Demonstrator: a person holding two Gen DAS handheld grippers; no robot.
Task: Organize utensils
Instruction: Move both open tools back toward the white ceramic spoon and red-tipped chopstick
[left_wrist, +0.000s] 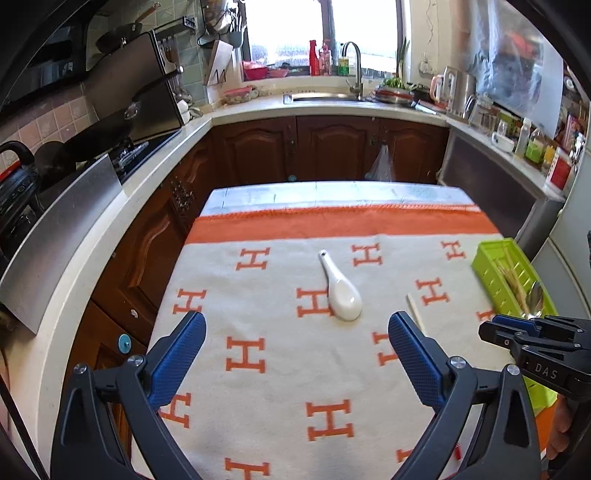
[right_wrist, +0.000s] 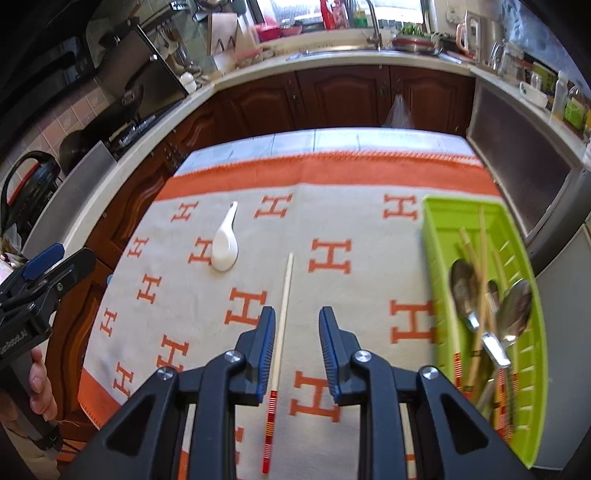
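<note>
A white ceramic spoon lies on the H-patterned cloth, ahead of my open, empty left gripper; it also shows in the right wrist view. A single chopstick with a red striped end lies on the cloth, just inside the left finger of my open, empty right gripper; its tip shows in the left wrist view. A green tray at the right holds metal spoons and several chopsticks; the tray also shows in the left wrist view. The right gripper's side shows in the left wrist view.
The cloth-covered table stands in a kitchen with wooden cabinets, a counter and stove at the left, a sink at the back and a counter with bottles at the right.
</note>
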